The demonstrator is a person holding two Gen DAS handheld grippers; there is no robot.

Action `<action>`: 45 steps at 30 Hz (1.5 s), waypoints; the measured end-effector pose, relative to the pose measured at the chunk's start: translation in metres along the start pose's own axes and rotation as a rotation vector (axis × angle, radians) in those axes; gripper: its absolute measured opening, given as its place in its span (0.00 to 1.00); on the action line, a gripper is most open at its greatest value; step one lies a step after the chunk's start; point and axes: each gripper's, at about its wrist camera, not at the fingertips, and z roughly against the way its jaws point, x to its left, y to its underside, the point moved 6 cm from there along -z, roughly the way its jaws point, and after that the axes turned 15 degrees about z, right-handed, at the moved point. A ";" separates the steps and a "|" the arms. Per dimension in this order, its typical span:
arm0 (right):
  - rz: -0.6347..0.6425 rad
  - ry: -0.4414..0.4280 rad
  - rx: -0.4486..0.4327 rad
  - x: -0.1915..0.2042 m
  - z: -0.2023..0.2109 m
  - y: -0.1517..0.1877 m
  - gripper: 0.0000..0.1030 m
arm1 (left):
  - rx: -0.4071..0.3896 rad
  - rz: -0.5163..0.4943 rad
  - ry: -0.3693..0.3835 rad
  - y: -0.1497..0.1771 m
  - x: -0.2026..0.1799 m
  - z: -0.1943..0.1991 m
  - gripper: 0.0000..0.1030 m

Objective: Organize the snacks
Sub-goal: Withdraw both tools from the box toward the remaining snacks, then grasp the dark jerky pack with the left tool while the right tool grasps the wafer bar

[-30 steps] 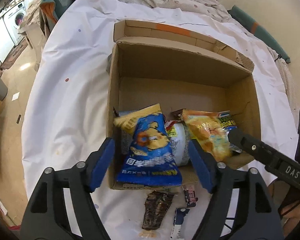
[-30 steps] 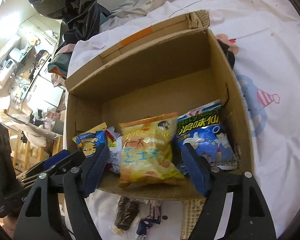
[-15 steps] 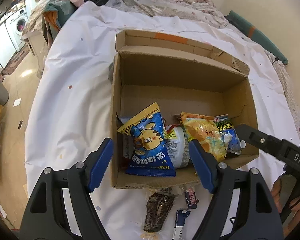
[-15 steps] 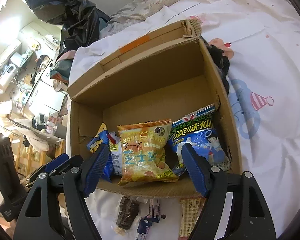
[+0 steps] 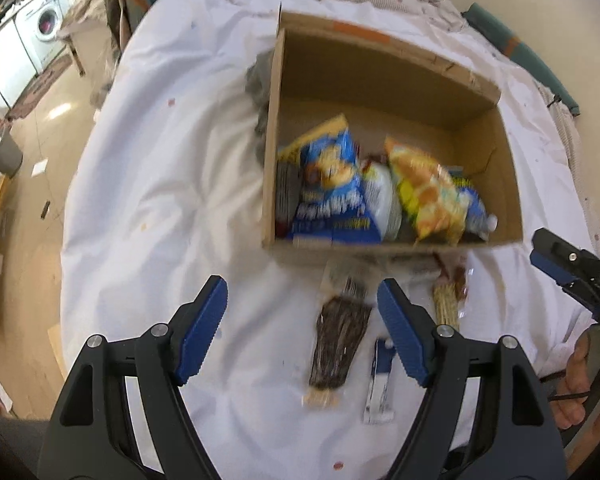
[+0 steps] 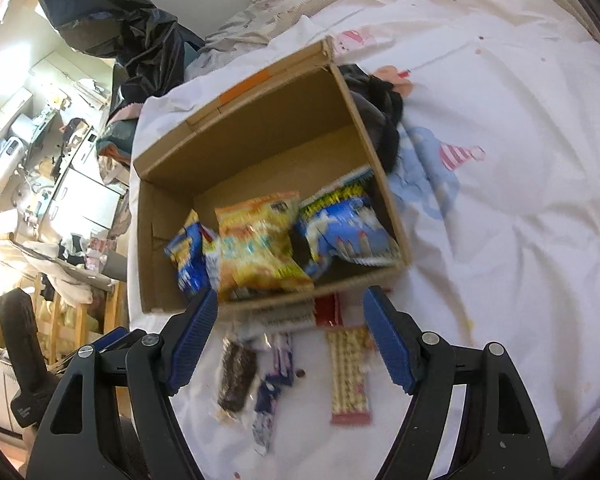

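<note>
An open cardboard box [image 5: 380, 76] [image 6: 260, 128] sits on the white sheet and holds a blue chip bag [image 5: 332, 196], a yellow chip bag [image 5: 428, 196] [image 6: 260, 248] and a blue-green bag [image 6: 344, 224]. In front of the box lie a dark snack packet [image 5: 338, 344] [image 6: 236, 376], a small blue-white packet [image 5: 380, 376] [image 6: 272, 384] and a beige wafer pack [image 5: 446, 300] [image 6: 348, 372]. My left gripper [image 5: 302, 332] is open and empty above the dark packet. My right gripper [image 6: 288, 340] is open and empty above the loose packets.
A dark cloth item [image 6: 380, 120] lies against the box's right side. The bed's left edge [image 5: 72, 216] drops to the floor, with a washing machine [image 5: 48, 20] beyond. A black bag [image 6: 132, 28] and clutter sit at the far left.
Both grippers have pulled back from the box toward me and stayed open. The chip bags now rest in the box, and the loose packets in front have come into fuller view.
</note>
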 end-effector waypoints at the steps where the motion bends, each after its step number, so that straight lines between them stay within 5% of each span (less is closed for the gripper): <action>1: -0.009 -0.002 0.005 -0.001 0.002 0.006 0.75 | 0.019 -0.001 -0.007 0.005 0.001 -0.004 0.73; 8: -0.032 0.013 0.019 -0.011 0.013 0.026 0.75 | 0.196 0.023 -0.073 0.039 0.006 -0.051 0.74; 18: 0.000 0.097 0.037 -0.026 0.017 0.035 0.75 | 0.247 -0.162 -0.196 0.072 -0.023 -0.103 0.74; 30: 0.022 0.114 0.080 -0.025 0.005 0.040 0.75 | 0.260 -0.203 -0.164 0.087 -0.041 -0.107 0.77; 37: 0.013 0.110 0.137 -0.027 -0.008 0.048 0.75 | 0.267 -0.127 -0.162 0.079 -0.027 -0.099 0.51; 43: -0.049 0.047 0.266 -0.029 -0.033 0.070 0.75 | 0.273 -0.099 -0.149 0.081 -0.017 -0.082 0.45; 45: -0.051 0.004 0.347 -0.022 -0.049 0.082 0.75 | 0.274 -0.097 -0.143 0.082 -0.012 -0.076 0.33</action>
